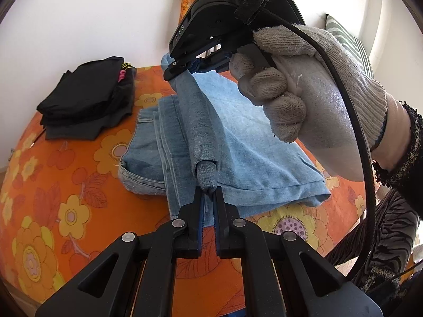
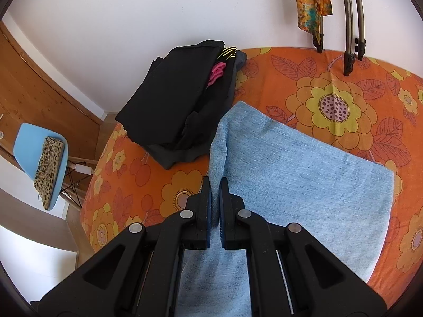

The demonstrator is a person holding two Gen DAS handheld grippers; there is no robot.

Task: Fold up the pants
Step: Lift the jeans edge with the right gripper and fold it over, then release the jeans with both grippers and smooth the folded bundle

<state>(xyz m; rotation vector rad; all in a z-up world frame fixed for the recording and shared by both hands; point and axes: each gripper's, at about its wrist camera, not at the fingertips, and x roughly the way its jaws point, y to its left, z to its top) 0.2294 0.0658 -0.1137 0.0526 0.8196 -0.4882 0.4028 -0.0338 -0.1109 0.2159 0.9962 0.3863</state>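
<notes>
The left gripper (image 1: pixel 210 192) is seen nearest in its own view, its fingers closed on a bunched end of the light-blue jeans (image 1: pixel 238 142). From that pinch a raised ridge of denim runs away and slightly left, up to the right gripper (image 1: pixel 182 67), which is held by a gloved hand (image 1: pixel 304 97) and is likewise closed on the cloth. The fold line is thus stretched between the two grippers, the left being the nearer end and the right the farther and higher one.

In the right wrist view, the right gripper's fingers (image 2: pixel 205 198) are pressed shut on a denim edge; the folded panel is spread to the right of them over the orange floral bed (image 2: pixel 330 84).

The lower layers, waistband to the left, lie flat on the bed. A lowering of the held edge along this axis is judged to be required next. A stack of dark folded clothes (image 1: pixel 87 97) lies beyond, well apart.
</notes>
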